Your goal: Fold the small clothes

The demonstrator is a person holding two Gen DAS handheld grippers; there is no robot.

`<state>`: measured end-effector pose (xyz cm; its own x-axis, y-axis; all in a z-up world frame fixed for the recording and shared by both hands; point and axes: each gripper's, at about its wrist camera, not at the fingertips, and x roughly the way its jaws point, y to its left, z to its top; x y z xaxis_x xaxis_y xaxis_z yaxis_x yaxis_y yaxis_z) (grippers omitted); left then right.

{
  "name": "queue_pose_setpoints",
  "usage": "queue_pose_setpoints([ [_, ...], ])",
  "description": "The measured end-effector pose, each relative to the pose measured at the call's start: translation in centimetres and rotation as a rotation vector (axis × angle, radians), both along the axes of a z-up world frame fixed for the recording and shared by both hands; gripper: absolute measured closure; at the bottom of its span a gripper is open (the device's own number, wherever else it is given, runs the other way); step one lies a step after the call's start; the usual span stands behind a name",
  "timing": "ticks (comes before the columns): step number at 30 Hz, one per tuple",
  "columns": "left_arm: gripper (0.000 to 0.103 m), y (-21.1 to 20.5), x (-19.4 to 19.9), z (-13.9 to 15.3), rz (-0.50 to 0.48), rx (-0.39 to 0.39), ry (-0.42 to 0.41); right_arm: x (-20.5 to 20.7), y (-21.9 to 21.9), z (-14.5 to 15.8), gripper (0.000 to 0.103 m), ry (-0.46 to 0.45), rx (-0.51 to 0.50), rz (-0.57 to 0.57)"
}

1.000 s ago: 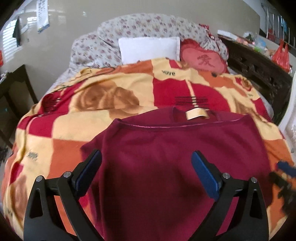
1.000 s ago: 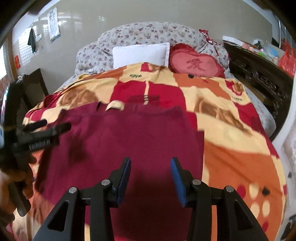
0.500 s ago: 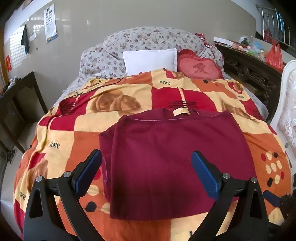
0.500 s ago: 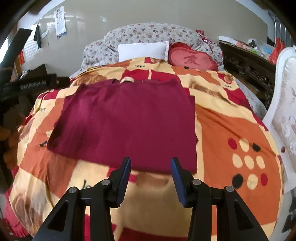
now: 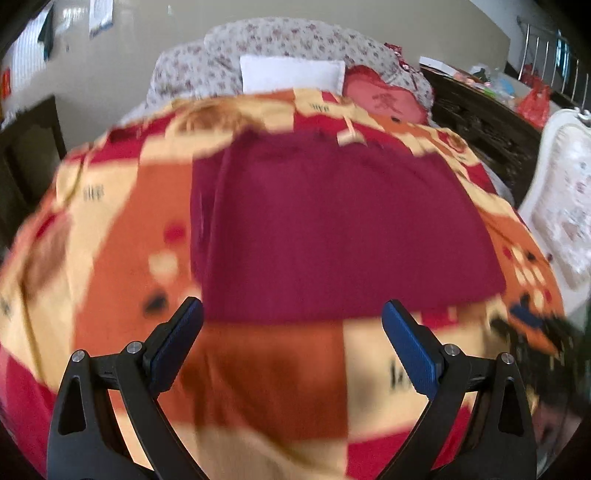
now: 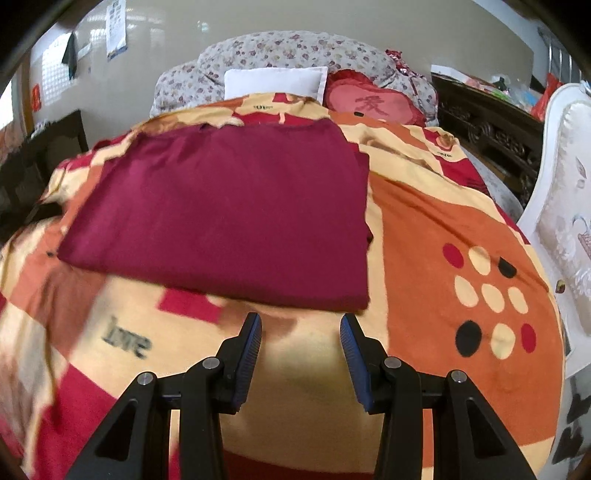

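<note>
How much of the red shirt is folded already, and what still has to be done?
Done: the dark red shirt lies flat on the blanket as a neat rectangle, its sides apparently tucked in. In hand: nothing; the left gripper and right gripper are both open and empty, just short of the shirt's near edge. Left, probably: grabbing that edge and folding it up toward the collar.

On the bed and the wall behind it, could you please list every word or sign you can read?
"love": black print on the blanket, near the right gripper.
A red Chinese character on the heart-shaped cushion: too blurred to name.
Further black print on the blanket near the pillow: too small to read.
Sheets of paper on the wall: unreadable.
</note>
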<state>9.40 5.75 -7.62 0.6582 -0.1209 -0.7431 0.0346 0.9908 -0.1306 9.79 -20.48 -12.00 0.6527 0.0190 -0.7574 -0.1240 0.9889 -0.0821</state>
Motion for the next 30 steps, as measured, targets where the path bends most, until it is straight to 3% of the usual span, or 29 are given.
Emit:
queue_pose_setpoints([
  [3,0.005,1.6,-2.7,-2.1,-0.019,-0.132,-0.033,-0.1,-0.9,-1.8,0.061,0.024,0.047,0.004],
  [5,0.005,3.0,-3.3,-3.0,-0.014,-0.241,-0.043,-0.5,-1.3,-2.1,0.06,-0.009,0.07,0.007],
  [9,0.005,5.3,-2.0,-4.4,0.019,-0.431,-0.006,-0.9,-1.8,-2.7,0.051,-0.045,0.084,-0.01],
  [12,0.005,5.9,-0.7,-4.3,0.008,-0.525,-0.024,-1.1,-2.3,-3.1,0.041,-0.071,0.102,-0.036],
  [17,0.005,5.8,1.2,-5.0,0.007,-0.603,0.013,-1.1,-2.4,-3.2,0.041,-0.076,0.116,-0.028],
  [23,0.005,6.8,2.2,-5.5,0.089,-0.694,-0.002,-1.3,-2.4,-3.3,0.04,-0.096,0.107,-0.024],
  [30,0.005,7.4,5.0,-5.4,0.142,-0.699,0.004,-1.4,-2.4,-3.4,0.04,-0.102,0.099,-0.023],
])
